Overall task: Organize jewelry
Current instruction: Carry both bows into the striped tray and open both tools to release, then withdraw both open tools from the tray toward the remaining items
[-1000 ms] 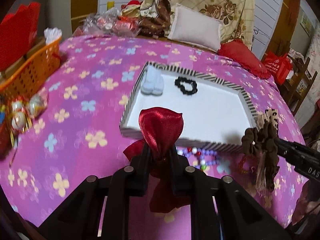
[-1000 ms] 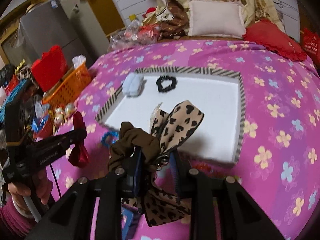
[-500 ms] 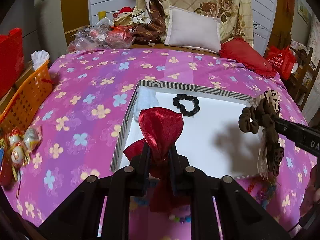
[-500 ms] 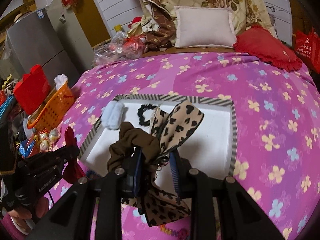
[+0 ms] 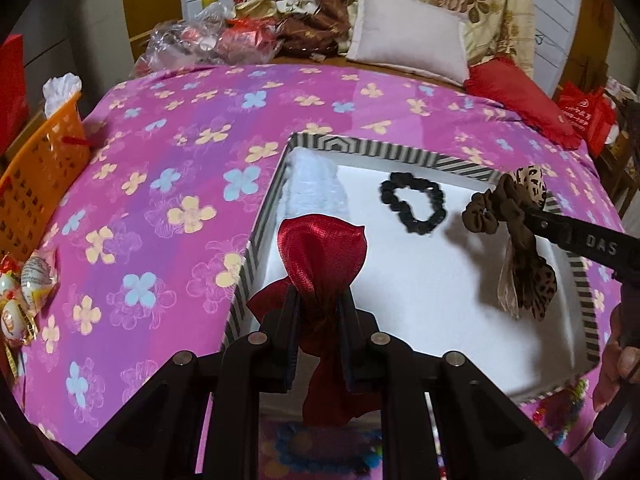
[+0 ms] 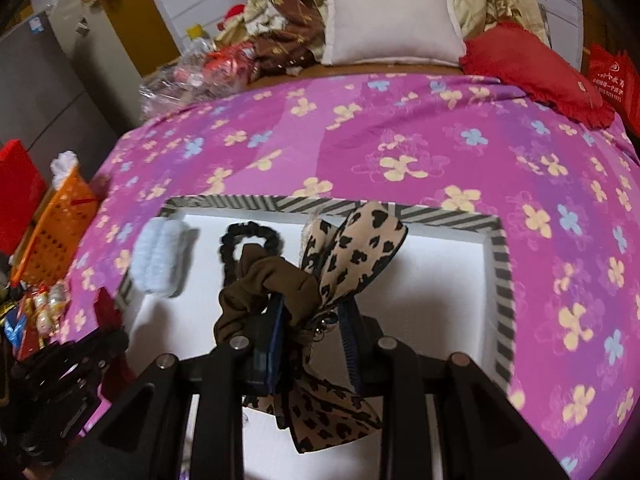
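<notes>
Baskets first: one orange basket (image 5: 38,172) sits at the far left, beside the bed. Next to it the pink bedspread (image 5: 168,184) with yellow and blue flowers covers the whole bed.

One tray (image 5: 400,154) with a striped rim and a white floor lies on the bedspread. Inside it are two things. One fluffy pale blue hair tie (image 5: 314,188) lies in the far left corner, touching the rim. One black scrunchie (image 5: 414,206) lies near it, to the right, flat and crinkly like a ring.

The left gripper (image 5: 318,322) is squeezed tight on one shiny red bow (image 5: 322,256). The bow puffs up above the fingers and a tail hangs down under them. It is over the near left edge of the tray.

The right gripper (image 6: 310,320) is pinched on one brown scrunchie (image 6: 272,280) with a spotted leopard ribbon tied to it. One ribbon end sticks up and the other hangs below. It is held above the white floor of the tray, in the right part.

Two pillows lie at the head of the bed: one white pillow (image 5: 406,46) and one red pillow (image 5: 520,100) to its right.
</notes>
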Available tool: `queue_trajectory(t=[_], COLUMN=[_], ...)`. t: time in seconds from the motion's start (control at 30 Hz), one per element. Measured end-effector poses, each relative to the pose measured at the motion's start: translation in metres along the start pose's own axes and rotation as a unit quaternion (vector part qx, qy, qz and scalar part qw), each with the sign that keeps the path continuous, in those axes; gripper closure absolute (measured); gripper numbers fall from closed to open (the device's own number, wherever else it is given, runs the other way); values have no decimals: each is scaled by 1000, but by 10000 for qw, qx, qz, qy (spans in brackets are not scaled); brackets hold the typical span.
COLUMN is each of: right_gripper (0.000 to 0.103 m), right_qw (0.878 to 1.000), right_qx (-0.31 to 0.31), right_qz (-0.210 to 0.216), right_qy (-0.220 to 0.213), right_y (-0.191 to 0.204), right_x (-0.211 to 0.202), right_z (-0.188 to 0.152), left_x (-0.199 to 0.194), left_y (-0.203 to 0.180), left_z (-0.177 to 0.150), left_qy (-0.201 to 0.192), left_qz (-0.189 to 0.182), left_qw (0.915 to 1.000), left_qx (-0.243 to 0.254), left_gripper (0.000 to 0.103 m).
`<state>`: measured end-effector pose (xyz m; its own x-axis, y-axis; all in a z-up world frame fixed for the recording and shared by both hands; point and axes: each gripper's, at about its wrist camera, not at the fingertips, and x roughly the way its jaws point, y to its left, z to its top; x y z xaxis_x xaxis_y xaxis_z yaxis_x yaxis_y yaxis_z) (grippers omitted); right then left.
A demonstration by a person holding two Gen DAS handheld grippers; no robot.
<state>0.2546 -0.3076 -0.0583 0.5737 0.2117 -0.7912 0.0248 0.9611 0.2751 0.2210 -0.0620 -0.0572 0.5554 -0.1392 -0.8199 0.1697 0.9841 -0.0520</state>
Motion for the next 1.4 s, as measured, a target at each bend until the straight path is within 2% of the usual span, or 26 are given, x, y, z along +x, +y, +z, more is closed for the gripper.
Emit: queue_trajectory(t=[0.1, 0.4, 0.47, 0.5, 0.6, 0.63, 0.7, 0.77, 1.0, 1.4], right_gripper=[76, 76, 75, 71, 50, 49, 48, 48, 48, 44], right_qw=[9999, 9995, 9995, 9993, 9992, 9994, 9994, 9992, 9992, 9986], right_qx=[21, 212, 231, 279, 327, 319, 319, 358, 287, 403], right_qz=[-72, 148, 175, 176, 194, 151, 122, 165, 229, 205], right_qy=[75, 177, 155, 161, 97, 56, 2, 2, -155, -281], right_y=[4, 20, 21, 21, 15, 13, 9, 5, 2, -9], right_x=[18, 60, 62, 61, 53, 49, 41, 35, 9, -37], right_z=[6, 14, 15, 15, 15, 15, 14, 13, 6, -14], left_x=[9, 26, 28, 28, 27, 26, 25, 23, 10, -37], left_y=[3, 8, 8, 8, 5, 4, 2, 1, -1, -2], left_z=[2, 4, 4, 4, 3, 3, 3, 3, 5, -9], left_qy=[62, 174, 174, 167, 114, 101, 78, 31, -131, -316], left_qz=[44, 178, 185, 200, 245, 248, 256, 241, 180, 73], left_qw=[10000, 9997, 9997, 9997, 9996, 9996, 9996, 9997, 9997, 9995], left_qx=[1, -22, -19, -11, 42, 55, 56, 22, -46, -25], left_gripper=[102, 101, 101, 101, 101, 99, 87, 81, 68, 65])
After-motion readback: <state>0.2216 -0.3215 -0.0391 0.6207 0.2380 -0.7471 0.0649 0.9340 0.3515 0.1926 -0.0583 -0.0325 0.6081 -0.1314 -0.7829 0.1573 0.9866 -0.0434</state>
